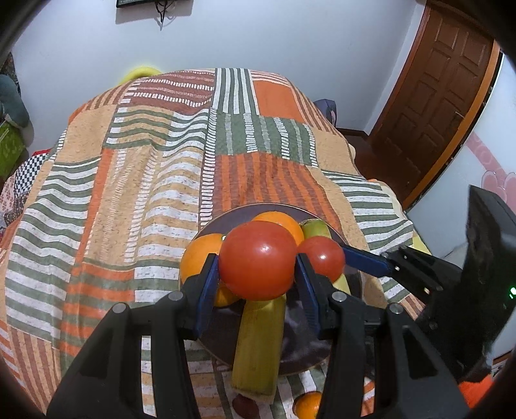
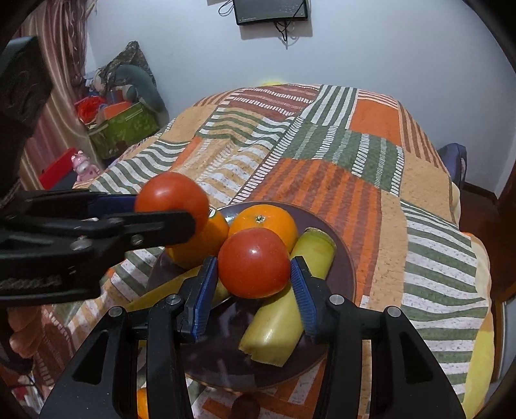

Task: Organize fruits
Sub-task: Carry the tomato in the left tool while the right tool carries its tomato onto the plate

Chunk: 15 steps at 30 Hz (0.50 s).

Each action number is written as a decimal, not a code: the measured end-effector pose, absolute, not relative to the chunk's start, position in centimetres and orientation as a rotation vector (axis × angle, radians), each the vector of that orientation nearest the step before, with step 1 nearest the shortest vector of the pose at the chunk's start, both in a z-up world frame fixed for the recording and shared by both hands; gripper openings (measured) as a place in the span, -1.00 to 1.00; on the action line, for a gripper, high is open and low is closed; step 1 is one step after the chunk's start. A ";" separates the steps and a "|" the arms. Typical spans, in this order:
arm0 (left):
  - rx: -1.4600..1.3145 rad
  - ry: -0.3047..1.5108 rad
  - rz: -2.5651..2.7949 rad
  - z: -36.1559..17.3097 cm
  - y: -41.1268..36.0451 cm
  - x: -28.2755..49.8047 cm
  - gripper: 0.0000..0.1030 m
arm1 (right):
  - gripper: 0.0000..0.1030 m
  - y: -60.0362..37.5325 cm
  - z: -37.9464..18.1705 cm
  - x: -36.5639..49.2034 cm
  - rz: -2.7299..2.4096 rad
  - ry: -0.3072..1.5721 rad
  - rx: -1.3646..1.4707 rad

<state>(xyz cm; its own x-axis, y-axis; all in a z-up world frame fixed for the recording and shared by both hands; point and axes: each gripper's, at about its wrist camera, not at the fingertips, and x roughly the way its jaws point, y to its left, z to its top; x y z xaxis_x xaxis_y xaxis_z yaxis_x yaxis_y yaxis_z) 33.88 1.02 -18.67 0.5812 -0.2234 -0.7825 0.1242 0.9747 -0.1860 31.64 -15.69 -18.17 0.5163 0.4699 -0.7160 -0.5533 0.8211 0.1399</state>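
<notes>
1. Left wrist view: a table (image 1: 154, 180) under a patchwork cloth of orange, green, brown and white stripes fills most of the picture, with a pale wall behind and a brown panelled door (image 1: 441, 96) at the right.
2. Right wrist view: the same wall carries a dark wall-mounted device (image 2: 271, 11) with hanging cables; in the corner at the left stand a green box (image 2: 125, 129) of clutter and a striped curtain (image 2: 54, 106).
3. A dark round plate (image 2: 345, 258) sits at the near part of the table and holds the fruit.
4. Two tomatoes show. The left hand-held gripper (image 1: 258, 267) is clamped on one tomato (image 1: 258, 259) above the plate; the right hand-held gripper (image 2: 254, 277) is clamped on the other tomato (image 2: 254, 262), also over the plate.
5. Two oranges lie on the plate: a far orange (image 2: 266, 220) and a left orange (image 2: 201, 246), the latter partly hidden.
6. Two yellow-green banana pieces lie on the plate; the nearer banana piece (image 2: 287, 309) has a cut end.
7. Off the plate, by the near edge of the table, lie one small orange fruit (image 1: 308, 404) and one small dark-red fruit (image 2: 246, 407), the latter too cropped to identify.
</notes>
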 end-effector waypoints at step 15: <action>-0.104 0.965 -0.202 -19.6 0.2 35.1 0.00 | -0.13 -17.4 -18.1 31.1 0.607 0.834 -0.084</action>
